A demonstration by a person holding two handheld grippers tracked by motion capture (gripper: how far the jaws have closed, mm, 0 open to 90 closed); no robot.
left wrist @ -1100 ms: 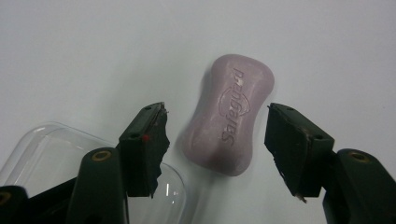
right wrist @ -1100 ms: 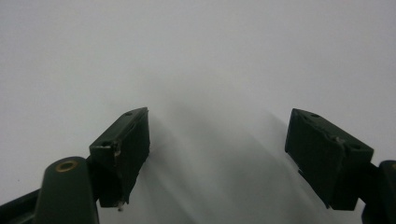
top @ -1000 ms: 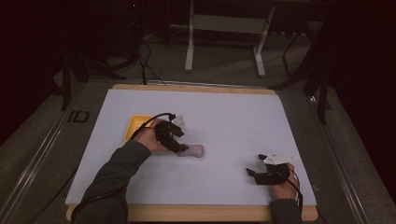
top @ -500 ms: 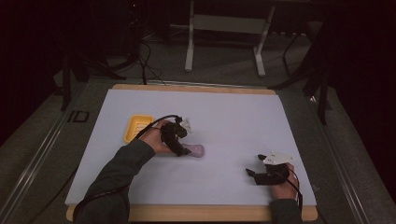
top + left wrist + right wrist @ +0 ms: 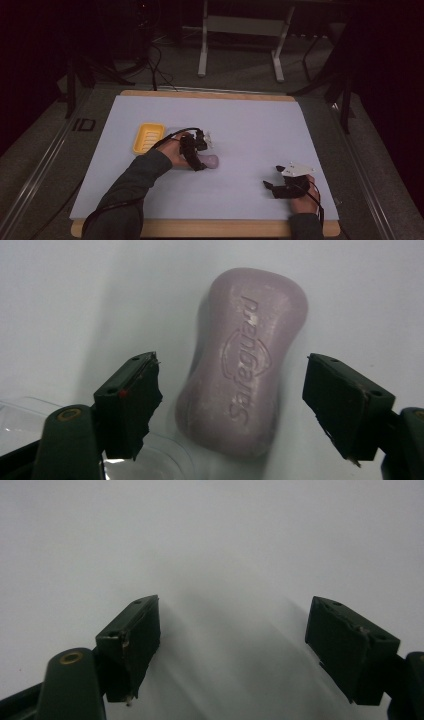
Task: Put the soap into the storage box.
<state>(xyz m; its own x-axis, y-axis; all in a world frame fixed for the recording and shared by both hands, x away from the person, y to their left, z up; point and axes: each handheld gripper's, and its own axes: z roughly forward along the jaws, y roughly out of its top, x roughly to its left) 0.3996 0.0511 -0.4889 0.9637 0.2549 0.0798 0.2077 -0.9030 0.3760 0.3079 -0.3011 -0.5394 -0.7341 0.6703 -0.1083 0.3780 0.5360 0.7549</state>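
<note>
Left gripper point(image 5: 200, 162) poised over a lilac soap bar point(image 5: 211, 161) near the middle of the table; right gripper point(image 5: 272, 186) idle toward the near right.

The soap bar point(image 5: 242, 365) lay flat on the pale table cover point(image 5: 250, 125), embossed face up, between the left gripper's point(image 5: 230, 405) widely spread jaws, with a clear gap on each side and neither pad touching it. A yellow soap dish point(image 5: 148, 137) sat just beyond the person's left hand point(image 5: 175, 152), toward the far left, apart from the bar. The right gripper's point(image 5: 232, 647) jaws were likewise spread wide over bare cover, holding nothing. Broad open surface stretched between the two grippers and on toward the far edge, while the right hand point(image 5: 305, 196) rested close to the near wooden rim point(image 5: 225, 228).
</note>
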